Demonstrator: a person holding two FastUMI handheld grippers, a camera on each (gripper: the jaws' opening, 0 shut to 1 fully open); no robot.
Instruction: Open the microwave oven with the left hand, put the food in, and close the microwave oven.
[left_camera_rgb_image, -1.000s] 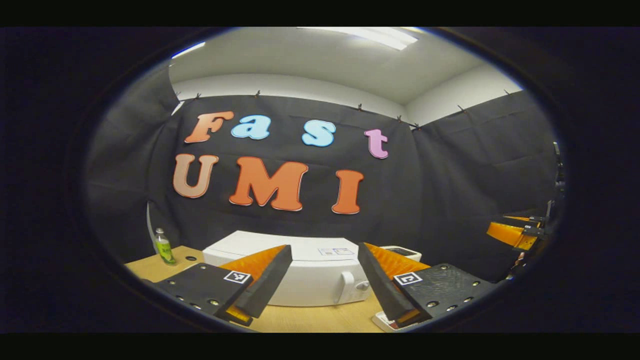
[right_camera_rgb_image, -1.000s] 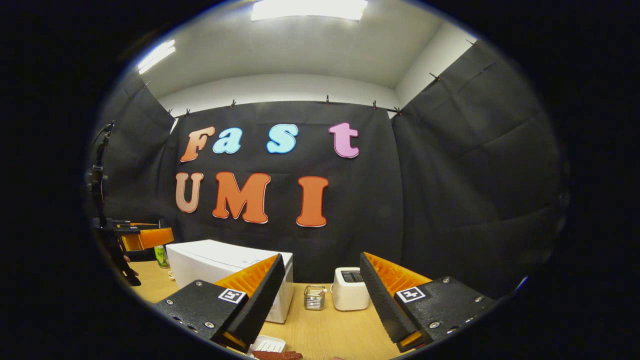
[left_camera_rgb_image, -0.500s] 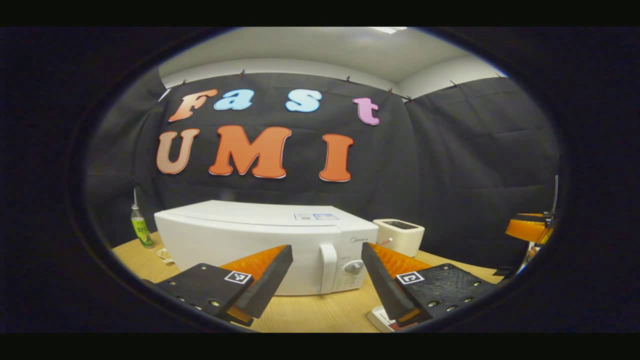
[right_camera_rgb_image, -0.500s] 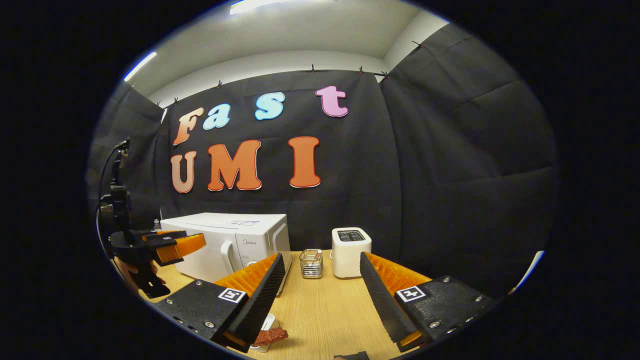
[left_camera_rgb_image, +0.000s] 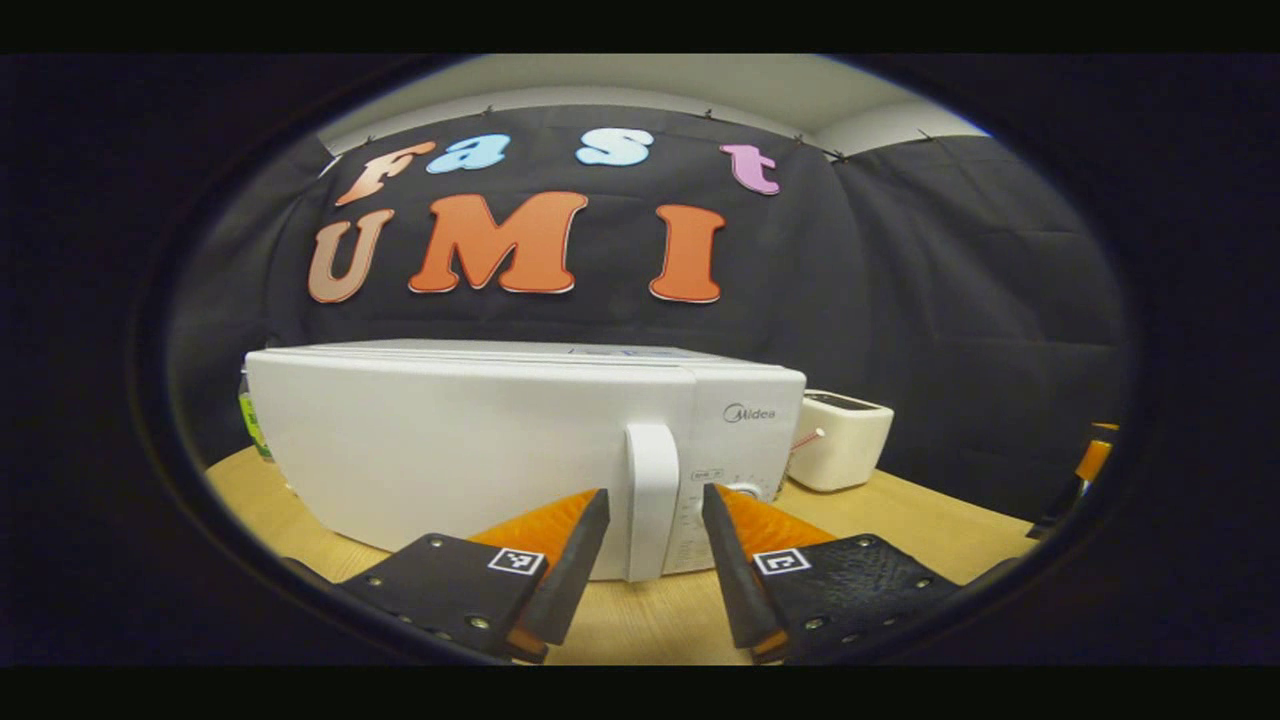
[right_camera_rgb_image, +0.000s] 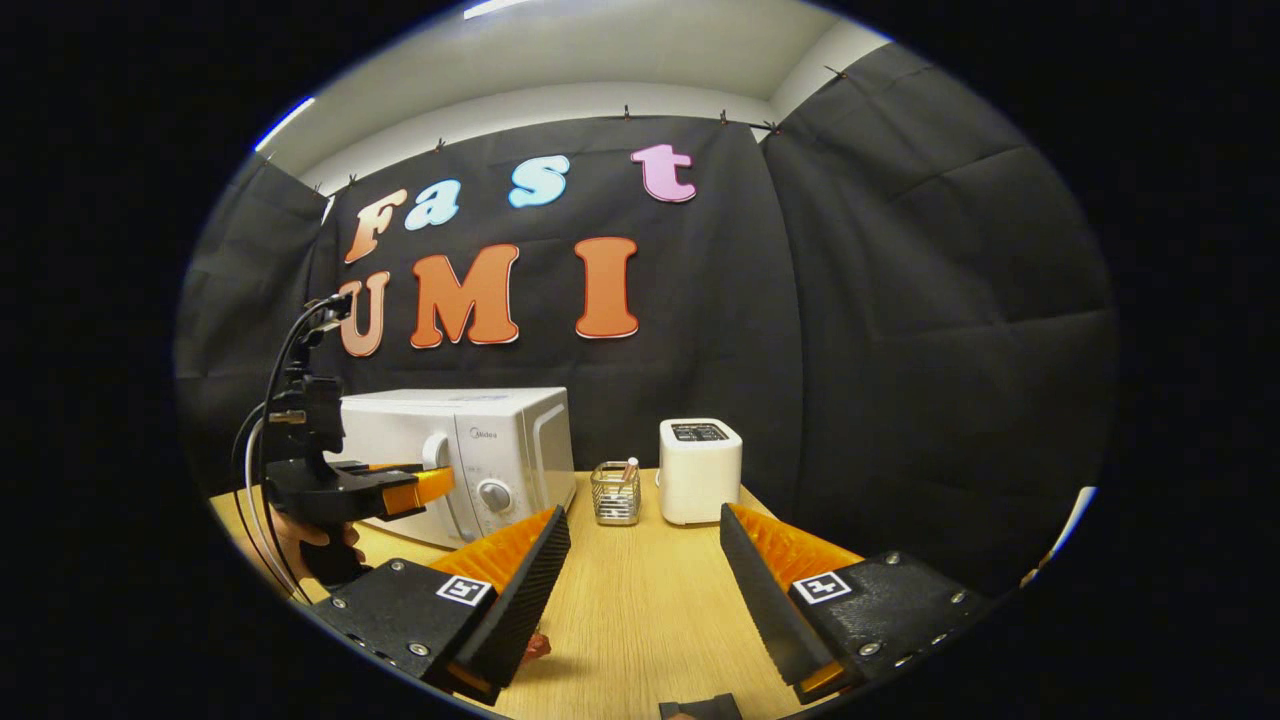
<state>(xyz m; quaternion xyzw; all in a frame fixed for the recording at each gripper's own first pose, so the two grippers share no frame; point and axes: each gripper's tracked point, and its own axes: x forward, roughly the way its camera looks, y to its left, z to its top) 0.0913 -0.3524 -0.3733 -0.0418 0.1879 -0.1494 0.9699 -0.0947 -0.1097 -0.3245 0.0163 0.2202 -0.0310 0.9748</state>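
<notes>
A white microwave (left_camera_rgb_image: 450, 460) stands on the wooden table (left_camera_rgb_image: 940, 520) with its door closed. Its upright handle (left_camera_rgb_image: 651, 470) sits between the fingers of my left gripper (left_camera_rgb_image: 654, 492), which is open, with a gap showing on each side of the handle. In the right gripper view the microwave (right_camera_rgb_image: 500, 430) is at the left, with the left gripper (right_camera_rgb_image: 405, 492) at its handle and a hand (right_camera_rgb_image: 300, 545) holding that gripper. My right gripper (right_camera_rgb_image: 642, 515) hovers open over the table with nothing in it. A reddish piece of food (right_camera_rgb_image: 537, 645) peeks out beside its left finger, mostly hidden.
A white toaster (right_camera_rgb_image: 700, 470) and a small wire holder (right_camera_rgb_image: 615, 492) stand right of the microwave, near the back wall. The toaster (left_camera_rgb_image: 845, 440) also shows behind the microwave's control panel. A bottle (left_camera_rgb_image: 250, 425) with a green label is partly hidden behind the microwave's left end.
My left gripper has moved down and in toward the microwave, its fingers now flanking the door handle and a little closer together. The right gripper has hardly shifted and stays open.
</notes>
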